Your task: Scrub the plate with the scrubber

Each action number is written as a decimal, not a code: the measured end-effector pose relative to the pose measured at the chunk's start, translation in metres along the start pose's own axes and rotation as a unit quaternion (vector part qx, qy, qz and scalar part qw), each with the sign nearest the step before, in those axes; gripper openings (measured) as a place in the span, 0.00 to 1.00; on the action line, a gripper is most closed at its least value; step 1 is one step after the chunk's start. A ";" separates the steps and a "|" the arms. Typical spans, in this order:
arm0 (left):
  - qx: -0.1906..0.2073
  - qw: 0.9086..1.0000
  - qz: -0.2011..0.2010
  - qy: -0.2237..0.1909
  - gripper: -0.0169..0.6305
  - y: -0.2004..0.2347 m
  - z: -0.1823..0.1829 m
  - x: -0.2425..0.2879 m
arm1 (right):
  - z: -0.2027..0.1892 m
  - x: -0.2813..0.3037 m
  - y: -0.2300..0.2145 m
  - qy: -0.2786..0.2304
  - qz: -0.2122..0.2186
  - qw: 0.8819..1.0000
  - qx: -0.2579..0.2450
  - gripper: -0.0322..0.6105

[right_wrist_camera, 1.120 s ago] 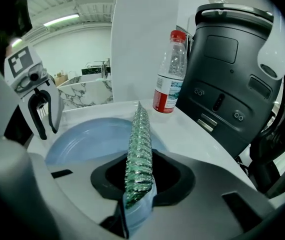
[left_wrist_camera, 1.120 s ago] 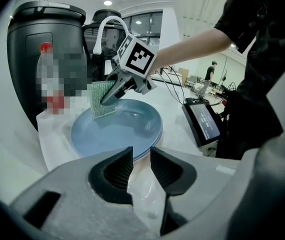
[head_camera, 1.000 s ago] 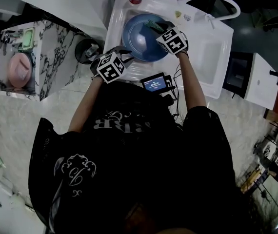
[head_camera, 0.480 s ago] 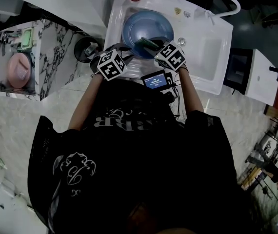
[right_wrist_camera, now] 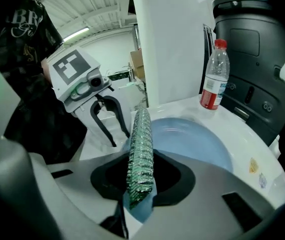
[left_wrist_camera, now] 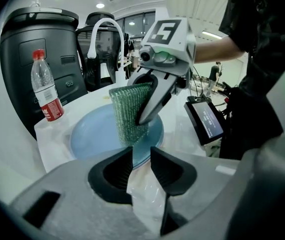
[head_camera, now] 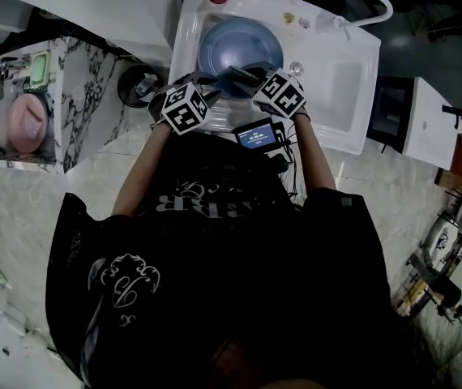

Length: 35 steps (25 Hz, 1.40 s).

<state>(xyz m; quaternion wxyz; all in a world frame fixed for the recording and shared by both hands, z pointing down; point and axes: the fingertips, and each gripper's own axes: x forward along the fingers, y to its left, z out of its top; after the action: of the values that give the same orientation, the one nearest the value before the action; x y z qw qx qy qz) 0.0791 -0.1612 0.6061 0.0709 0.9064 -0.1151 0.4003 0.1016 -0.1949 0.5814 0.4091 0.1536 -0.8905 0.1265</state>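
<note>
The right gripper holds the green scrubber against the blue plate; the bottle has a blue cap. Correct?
No: the bottle has a red cap, as the left gripper view shows. The right gripper does hold the green scrubber against the blue plate.

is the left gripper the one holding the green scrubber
No, the green scrubber is pinched in the right gripper; the left gripper grips the blue plate at its rim.

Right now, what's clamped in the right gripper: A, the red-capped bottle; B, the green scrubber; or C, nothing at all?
B: in the right gripper view, the right gripper is shut on the green scrubber, which stands edge-on between its jaws over the blue plate.
</note>
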 end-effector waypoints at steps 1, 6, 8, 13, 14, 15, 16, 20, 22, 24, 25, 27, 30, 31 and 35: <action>0.003 1.000 -0.001 -0.001 0.19 -0.001 0.002 0.001 | 0.000 -0.003 -0.010 -0.002 -0.017 1.000 -0.004 0.19; 0.013 1.000 -0.007 -0.005 0.19 -0.006 0.007 0.005 | -0.003 -0.019 -0.071 0.004 -0.121 0.992 -0.039 0.19; 0.019 1.000 -0.012 -0.005 0.19 -0.009 0.010 0.008 | -0.002 -0.024 -0.093 0.008 -0.152 0.987 -0.055 0.19; 0.042 0.999 -0.027 0.009 0.19 -0.019 0.010 0.018 | 0.008 -0.025 -0.128 0.019 -0.176 0.978 -0.109 0.19; 0.046 0.998 -0.029 0.013 0.19 -0.021 0.008 0.019 | 0.009 -0.023 -0.132 0.023 -0.175 0.977 -0.120 0.19; 0.048 0.998 -0.031 0.015 0.19 -0.023 0.007 0.021 | 0.009 -0.020 -0.135 0.027 -0.172 0.976 -0.131 0.19; 0.048 0.998 -0.033 0.017 0.19 -0.024 0.006 0.022 | 0.009 -0.017 -0.137 0.033 -0.170 0.975 -0.141 0.19; 0.042 0.998 -0.035 0.017 0.19 -0.026 0.003 0.026 | -0.001 -0.007 -0.144 0.060 -0.157 0.971 -0.167 0.19; 0.031 0.999 -0.034 0.010 0.19 -0.025 0.004 0.026 | -0.005 -0.004 -0.143 0.060 -0.153 0.973 -0.163 0.19; 0.020 0.999 -0.035 0.004 0.19 -0.024 0.004 0.026 | -0.006 -0.004 -0.142 0.054 -0.154 0.975 -0.149 0.19; 0.016 0.999 -0.034 0.002 0.19 -0.024 0.004 0.026 | -0.006 -0.004 -0.141 0.052 -0.155 0.976 -0.140 0.19; 0.013 0.999 -0.032 -0.001 0.19 -0.024 0.003 0.026 | -0.009 -0.006 -0.139 0.049 -0.157 0.978 -0.125 0.19; 0.009 1.000 -0.028 -0.004 0.19 -0.023 0.004 0.026 | -0.019 -0.013 -0.132 0.051 -0.156 0.981 -0.100 0.19; 0.006 1.000 -0.027 -0.005 0.19 -0.023 0.003 0.026 | -0.023 -0.016 -0.127 0.050 -0.155 0.983 -0.087 0.19; -0.008 1.000 -0.024 -0.011 0.19 -0.021 0.003 0.025 | -0.037 -0.028 -0.102 0.041 -0.148 0.987 -0.042 0.19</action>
<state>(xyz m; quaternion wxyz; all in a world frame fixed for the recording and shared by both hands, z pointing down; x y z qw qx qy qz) 0.1026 -0.1451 0.6218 0.0861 0.9125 -0.0971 0.3879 0.1830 -0.2711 0.5933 0.4652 0.2612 -0.8451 0.0330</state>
